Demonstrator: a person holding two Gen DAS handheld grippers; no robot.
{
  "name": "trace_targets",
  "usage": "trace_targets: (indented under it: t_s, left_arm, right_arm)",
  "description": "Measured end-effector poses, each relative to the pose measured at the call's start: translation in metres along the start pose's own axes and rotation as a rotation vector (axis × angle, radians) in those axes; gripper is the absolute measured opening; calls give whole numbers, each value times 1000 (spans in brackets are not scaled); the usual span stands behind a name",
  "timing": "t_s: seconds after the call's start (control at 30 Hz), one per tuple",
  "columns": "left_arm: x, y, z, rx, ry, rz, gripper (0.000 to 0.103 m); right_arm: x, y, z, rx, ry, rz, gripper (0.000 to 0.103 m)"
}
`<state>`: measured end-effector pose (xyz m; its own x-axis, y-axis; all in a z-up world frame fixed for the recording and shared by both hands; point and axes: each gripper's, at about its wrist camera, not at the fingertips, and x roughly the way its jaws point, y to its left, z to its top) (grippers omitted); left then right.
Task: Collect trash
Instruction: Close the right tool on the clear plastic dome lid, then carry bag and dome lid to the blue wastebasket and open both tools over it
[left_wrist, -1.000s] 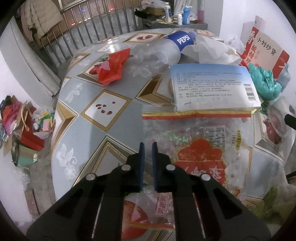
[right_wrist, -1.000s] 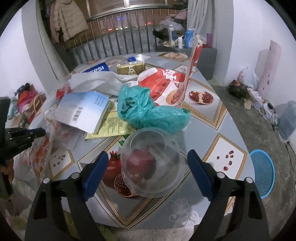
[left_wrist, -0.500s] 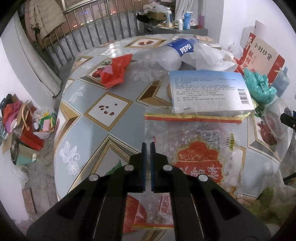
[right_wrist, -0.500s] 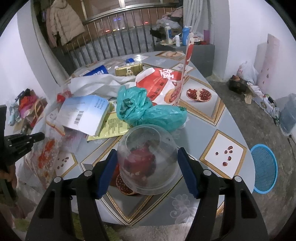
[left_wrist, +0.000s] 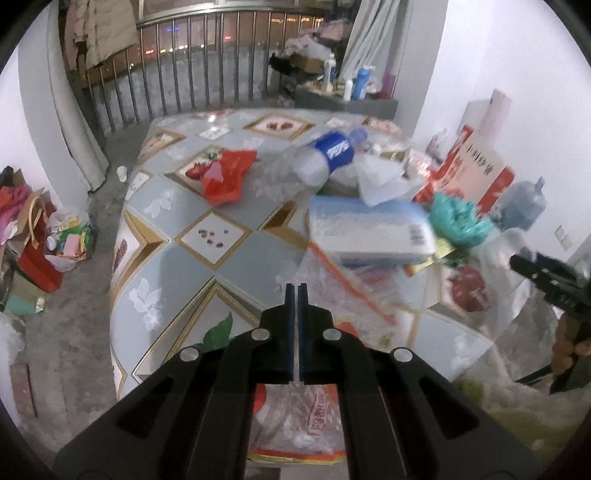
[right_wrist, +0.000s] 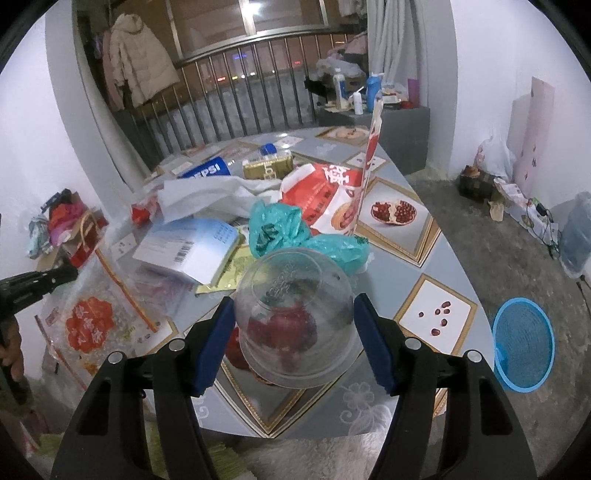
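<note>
My right gripper (right_wrist: 293, 321) is shut on a clear plastic cup (right_wrist: 295, 317), upside down and held just above the round table (right_wrist: 436, 266). My left gripper (left_wrist: 296, 295) is shut on the edge of a clear plastic bag with a red print (left_wrist: 317, 413) and lifts it off the table; the bag also shows in the right wrist view (right_wrist: 88, 325). Trash on the table: a white-blue box (left_wrist: 369, 229), a teal bag (right_wrist: 291, 232), a red wrapper (left_wrist: 227, 175), a Pepsi bottle (left_wrist: 317, 158).
A red-white carton (right_wrist: 332, 195) and white plastic sheet (right_wrist: 207, 195) lie mid-table. A gold box (right_wrist: 267, 168) sits behind. A blue basket (right_wrist: 524, 343) lies on the floor at right. Bags of clutter (left_wrist: 40, 236) stand on the floor at left.
My right gripper closed on the clear cup and lifted it. My left gripper shut fully on the printed bag and pulled it up and back from the table.
</note>
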<state>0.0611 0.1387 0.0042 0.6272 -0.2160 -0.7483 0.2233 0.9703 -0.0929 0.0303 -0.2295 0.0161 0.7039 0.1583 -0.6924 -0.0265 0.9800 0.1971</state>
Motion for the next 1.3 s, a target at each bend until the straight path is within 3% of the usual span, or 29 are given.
trace_targets:
  t_s: [0.4, 0.73, 0.83, 0.97, 1.17, 1.3]
  left_arm:
    - [-41, -48, 38, 49, -125, -168, 0]
    - [-24, -138, 78, 168, -139, -358, 0]
    - [-12, -170, 93, 187, -125, -437, 0]
    - [12, -241, 111, 256, -92, -508, 0]
    - [57, -351, 119, 368, -31, -555, 0]
    - [106, -414, 119, 414, 36, -532, 0]
  right_arm:
    - [-46, -33, 0, 94, -110, 0, 64]
    - [-80, -104, -6, 240, -186, -145, 64]
    - [-90, -135, -8, 308, -202, -207, 64]
    - [-105, -185, -12, 444, -222, -280, 64]
    - [-112, -256, -26, 625, -215, -390, 64]
    - [-104, -299, -37, 717, -204, -430, 64]
